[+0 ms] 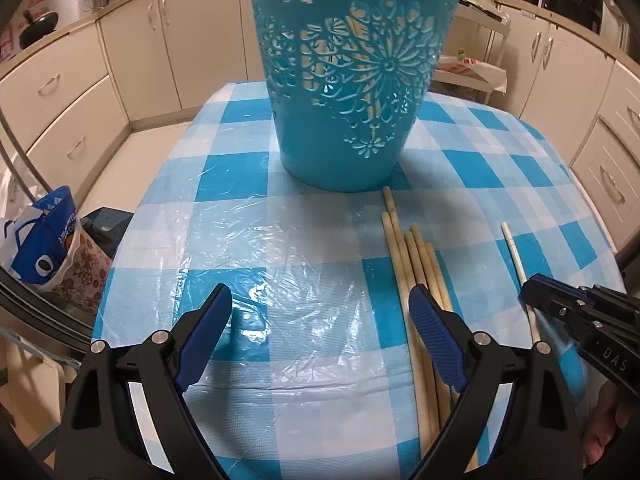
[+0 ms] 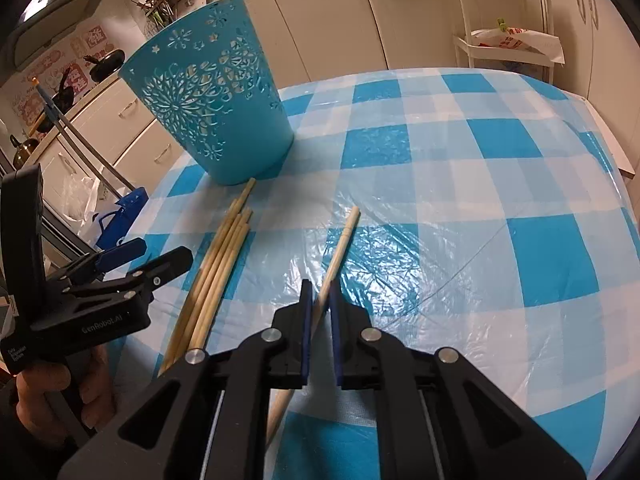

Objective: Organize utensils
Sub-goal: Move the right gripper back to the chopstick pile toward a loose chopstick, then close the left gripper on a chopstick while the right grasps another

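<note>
Left wrist view: left gripper spread wide over the blue-and-white checked tablecloth, nothing between the pads. Bundle of wooden chopsticks flat on the cloth, running under the gripper's right-hand finger. Teal cut-out basket upright beyond, base just past the bundle's far tips. At the right edge, right gripper closed round a single chopstick lying apart from the bundle; grip point partly blurred here.

Right wrist view: grip plain. Right gripper nearly closed, blue pads pinching the single chopstick partway along its length; far end reaching towards the basket, near end out below the fingers. Whether lifted clear of the tablecloth cannot be told. Bundle just left of it, on the cloth, one tip touching or almost touching the basket's base. Left gripper seen side-on at the left edge, fingers apart, beside the bundle, with a person's hand round its grip.

Only the left view shows pale sticks through the basket's cut-outs. Only the right view shows the basket's rim, though not its contents.
</note>
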Tool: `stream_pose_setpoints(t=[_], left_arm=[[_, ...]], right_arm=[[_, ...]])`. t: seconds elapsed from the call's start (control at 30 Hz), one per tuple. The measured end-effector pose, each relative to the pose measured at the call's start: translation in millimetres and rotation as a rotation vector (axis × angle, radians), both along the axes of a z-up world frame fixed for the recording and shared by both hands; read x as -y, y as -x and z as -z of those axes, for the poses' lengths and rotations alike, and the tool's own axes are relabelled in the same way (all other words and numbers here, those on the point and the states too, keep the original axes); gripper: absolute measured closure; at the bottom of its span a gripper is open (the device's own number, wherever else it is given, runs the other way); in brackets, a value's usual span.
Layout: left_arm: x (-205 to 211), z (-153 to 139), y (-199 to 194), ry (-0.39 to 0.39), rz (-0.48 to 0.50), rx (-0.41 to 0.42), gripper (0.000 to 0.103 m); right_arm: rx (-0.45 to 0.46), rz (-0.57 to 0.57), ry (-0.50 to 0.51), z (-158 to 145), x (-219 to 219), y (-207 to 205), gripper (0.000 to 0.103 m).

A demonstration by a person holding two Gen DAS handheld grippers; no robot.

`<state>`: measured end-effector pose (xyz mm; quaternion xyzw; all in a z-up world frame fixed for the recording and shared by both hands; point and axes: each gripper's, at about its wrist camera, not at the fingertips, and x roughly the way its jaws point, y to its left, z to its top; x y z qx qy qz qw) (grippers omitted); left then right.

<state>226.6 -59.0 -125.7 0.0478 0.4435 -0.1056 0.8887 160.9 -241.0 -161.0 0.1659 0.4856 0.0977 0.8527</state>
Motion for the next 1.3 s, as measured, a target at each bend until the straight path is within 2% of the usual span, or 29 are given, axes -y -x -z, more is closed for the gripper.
stream_pose_setpoints(t=[0.17, 0.3, 0.4, 0.57, 0.63, 0.83, 0.9, 0.97, 1.03, 1.2, 1.3], left_arm=[[12, 6, -1, -0.043, 0.023, -0.012, 0.018], [11, 7, -2, -0.039, 0.010, -0.012, 0.019], [6, 6, -1, -0.016, 0.000, -0.015, 0.023], [16, 5, 5, -0.034, 0.048, 0.009, 0.035], [21, 8, 7, -0.049, 0.067, -0.011, 0.040], [20, 6, 2, -0.047, 0.058, -0.034, 0.046], [23, 5, 0, -0.047, 0.065, -0.038, 0.054], [27, 4, 0, -0.047, 0.082, -0.039, 0.069], [31, 4, 2, -0.045, 0.100, -0.043, 0.077], [32, 1, -9, -0.019, 0.109, -0.103, 0.077], [37, 2, -12, -0.036, 0.105, -0.112, 0.077]], right_arm=[[-0.001, 0.002, -0.014, 0, 2, 1, 0.093], [-0.001, 0.003, -0.018, 1, 2, 1, 0.093], [-0.001, 0.001, -0.006, 1, 1, 1, 0.093], [0.004, -0.023, 0.037, -1, -8, -3, 0.093], [0.004, -0.040, 0.042, -1, -10, -2, 0.093], [-0.026, -0.076, 0.043, -3, -8, -5, 0.093], [-0.026, -0.068, 0.045, -2, -8, -9, 0.093], [-0.024, -0.069, 0.043, -1, -9, -11, 0.093], [-0.024, -0.090, 0.035, -1, -11, -11, 0.093], [-0.050, -0.091, 0.025, 0, -5, -15, 0.092], [-0.047, -0.093, 0.038, 1, -6, -19, 0.092]])
